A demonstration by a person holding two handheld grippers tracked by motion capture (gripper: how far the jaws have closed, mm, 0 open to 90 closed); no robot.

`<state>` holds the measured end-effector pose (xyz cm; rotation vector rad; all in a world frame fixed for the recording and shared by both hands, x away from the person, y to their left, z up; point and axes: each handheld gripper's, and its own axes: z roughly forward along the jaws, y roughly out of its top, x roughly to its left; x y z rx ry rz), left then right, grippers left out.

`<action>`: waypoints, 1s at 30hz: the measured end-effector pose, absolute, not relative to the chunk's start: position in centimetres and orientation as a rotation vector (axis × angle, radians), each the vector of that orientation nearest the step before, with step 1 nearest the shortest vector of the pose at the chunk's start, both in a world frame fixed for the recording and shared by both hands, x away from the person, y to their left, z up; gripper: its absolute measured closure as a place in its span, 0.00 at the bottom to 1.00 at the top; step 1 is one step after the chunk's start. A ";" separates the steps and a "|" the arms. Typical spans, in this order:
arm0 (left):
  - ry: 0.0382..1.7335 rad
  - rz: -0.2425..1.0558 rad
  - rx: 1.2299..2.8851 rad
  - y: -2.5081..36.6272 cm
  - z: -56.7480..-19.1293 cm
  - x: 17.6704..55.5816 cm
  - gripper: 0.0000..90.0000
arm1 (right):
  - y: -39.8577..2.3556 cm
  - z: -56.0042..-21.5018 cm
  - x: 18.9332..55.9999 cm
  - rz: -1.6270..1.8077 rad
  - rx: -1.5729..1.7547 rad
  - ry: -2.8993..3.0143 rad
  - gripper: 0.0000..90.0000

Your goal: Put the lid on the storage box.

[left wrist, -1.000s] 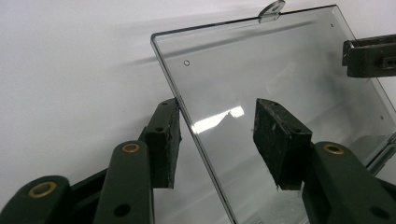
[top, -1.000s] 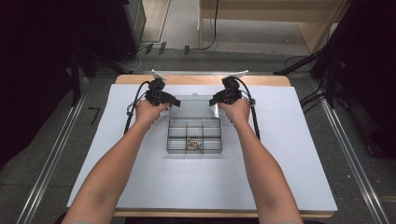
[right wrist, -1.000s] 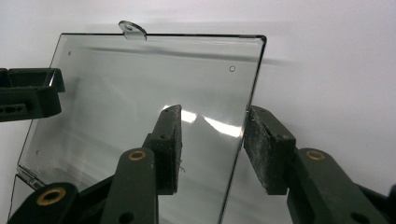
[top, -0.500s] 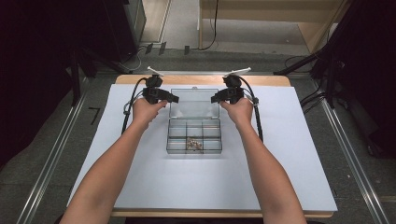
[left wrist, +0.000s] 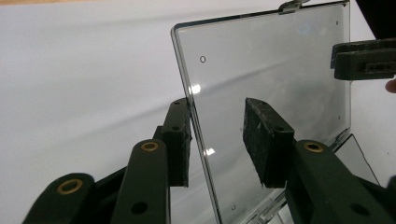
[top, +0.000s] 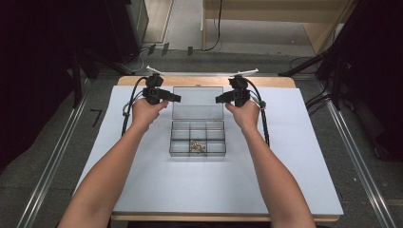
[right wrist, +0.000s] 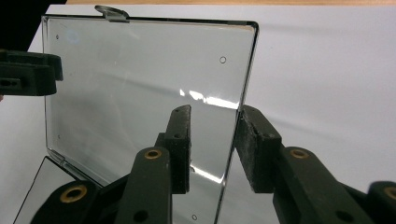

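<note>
Clamped L hand-held gripper [left wrist: 217, 140] & R hand-held gripper [right wrist: 212, 147] on box lid [top: 197, 102] edges; best swung evenly, w/o twisting.

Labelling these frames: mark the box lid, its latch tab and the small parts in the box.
clear lid [left wrist: 280, 70], left gripper view, bare middle of the pane.
latch tab [right wrist: 112, 13], right gripper view, tab on the lid's top edge.
small parts [top: 197, 147], high view, pile in the front middle compartment.

A lab or recording bay — a wooden table [top: 204, 81] under a white sheet [top: 285, 156] stands on grey carpet [top: 47, 156] between floor rails [top: 354, 147], with cables [top: 216, 33] trailing across the floor and black stands [top: 332, 66] — dark equipment around it.
</note>
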<state>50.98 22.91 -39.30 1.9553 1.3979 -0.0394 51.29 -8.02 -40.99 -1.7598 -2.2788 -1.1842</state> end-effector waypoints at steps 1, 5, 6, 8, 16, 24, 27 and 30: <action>1.391 -0.041 1.957 23.0 -39.2 50.9 0.71 | -8.0 -40.9 51.2 -1.187 -1.757 -2.284 0.76; 1.365 -0.033 1.956 23.0 -38.9 50.6 0.72 | -8.1 -40.6 50.9 -1.209 -1.742 -2.300 0.77; 1.357 -0.030 1.957 23.0 -38.8 50.6 0.72 | -8.2 -40.5 50.8 -1.216 -1.735 -2.310 0.77; 1.346 -0.027 1.951 23.1 -38.6 50.4 0.72 | -8.2 -40.4 50.6 -1.225 -1.726 -2.321 0.78; 1.309 -0.015 1.928 23.3 -38.3 49.7 0.73 | -8.4 -39.8 50.0 -1.257 -1.696 -2.351 0.79; 1.270 0.012 1.947 23.2 -37.6 49.0 0.72 | -8.7 -39.4 49.1 -1.308 -1.662 -2.365 0.80; 1.252 0.008 1.942 23.3 -37.4 48.7 0.72 | -8.8 -39.3 48.8 -1.330 -1.647 -2.368 0.80; 1.235 0.009 1.938 23.4 -37.3 48.4 0.72 | -8.9 -39.1 48.4 -1.351 -1.629 -2.376 0.80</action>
